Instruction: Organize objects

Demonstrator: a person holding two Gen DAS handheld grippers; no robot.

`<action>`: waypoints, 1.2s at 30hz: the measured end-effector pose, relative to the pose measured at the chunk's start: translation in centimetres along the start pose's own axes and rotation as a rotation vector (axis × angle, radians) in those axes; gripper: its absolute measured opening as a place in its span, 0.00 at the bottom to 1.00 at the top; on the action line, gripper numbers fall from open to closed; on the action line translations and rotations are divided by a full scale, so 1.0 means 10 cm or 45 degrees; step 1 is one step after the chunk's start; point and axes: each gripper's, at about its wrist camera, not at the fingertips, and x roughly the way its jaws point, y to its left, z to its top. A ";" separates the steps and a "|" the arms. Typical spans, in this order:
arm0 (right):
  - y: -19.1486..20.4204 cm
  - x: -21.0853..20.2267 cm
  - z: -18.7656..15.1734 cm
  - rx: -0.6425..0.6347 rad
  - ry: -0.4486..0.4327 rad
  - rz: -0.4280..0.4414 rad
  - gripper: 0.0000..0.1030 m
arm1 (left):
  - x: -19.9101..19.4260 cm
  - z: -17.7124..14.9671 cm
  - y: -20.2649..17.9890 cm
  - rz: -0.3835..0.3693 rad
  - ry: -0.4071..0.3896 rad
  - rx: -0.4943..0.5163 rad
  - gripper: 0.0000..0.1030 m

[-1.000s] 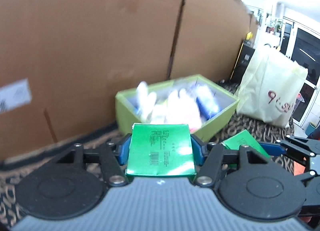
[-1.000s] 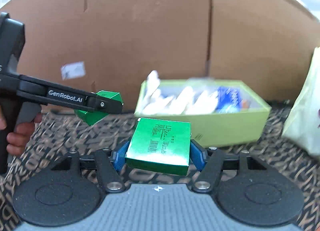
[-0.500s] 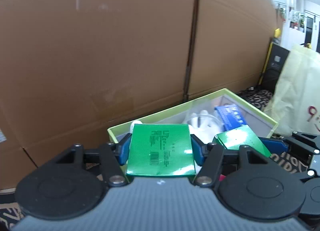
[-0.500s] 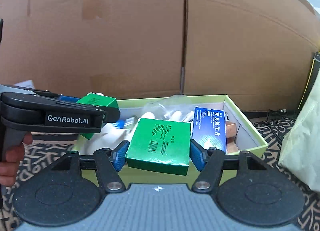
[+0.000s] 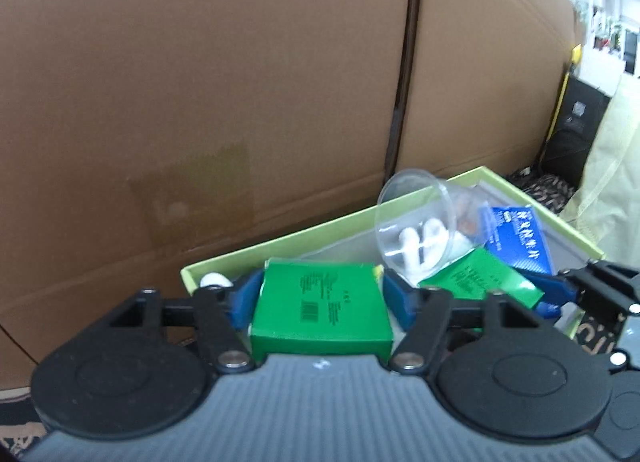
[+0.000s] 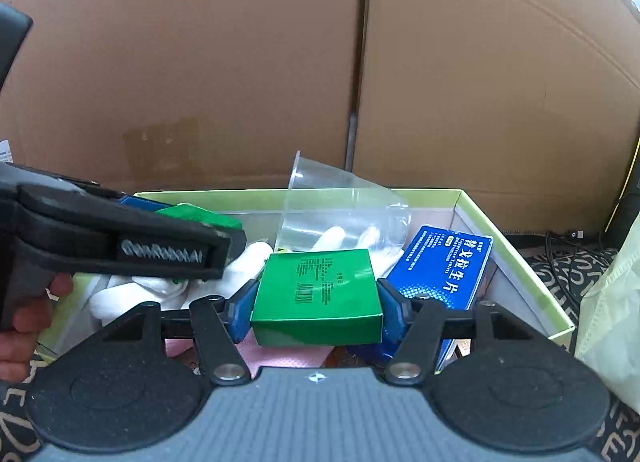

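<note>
- Two green boxes are at the drop-off step: each gripper carries one over the lime-green bin (image 6: 516,246).
- Low centre of the left wrist view, the left gripper (image 5: 322,298) is opening; its green box (image 5: 320,308) sits between the blue pads, with gaps showing.
- Low centre of the right wrist view, the right gripper (image 6: 316,304) clamps the second green box (image 6: 318,298).
- Beyond lie a clear cup (image 6: 340,217), a blue carton (image 6: 444,266) and white items; next, each box likely needs a free spot.
</note>
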 end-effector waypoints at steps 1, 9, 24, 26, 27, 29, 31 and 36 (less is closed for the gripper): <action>0.00 -0.01 -0.01 -0.001 -0.004 0.002 0.65 | -0.05 -0.02 0.01 -0.006 -0.025 -0.001 0.86; 0.12 -0.41 -0.07 -0.051 -0.087 -0.001 0.77 | -0.61 -0.16 0.01 -0.045 -0.166 -0.009 1.00; 0.54 -1.62 -0.37 -0.014 -0.239 0.009 0.83 | -1.99 -0.76 0.25 0.083 -0.219 -0.102 1.00; 0.63 -1.77 -0.45 -0.009 -0.241 0.021 0.84 | -2.10 -0.91 0.30 0.133 -0.198 -0.117 1.00; 0.67 -1.82 -0.48 -0.006 -0.239 0.023 0.84 | -2.15 -0.98 0.32 0.155 -0.185 -0.120 1.00; 0.73 -1.85 -0.53 -0.002 -0.230 0.018 0.84 | -2.23 -1.13 0.34 0.192 -0.165 -0.121 1.00; 0.77 -1.88 -0.60 0.009 -0.212 -0.003 0.84 | -2.30 -1.26 0.36 0.214 -0.146 -0.130 1.00; 0.78 -1.89 -0.78 0.080 -0.158 -0.050 0.84 | -2.35 -1.47 0.32 0.236 -0.110 -0.134 1.00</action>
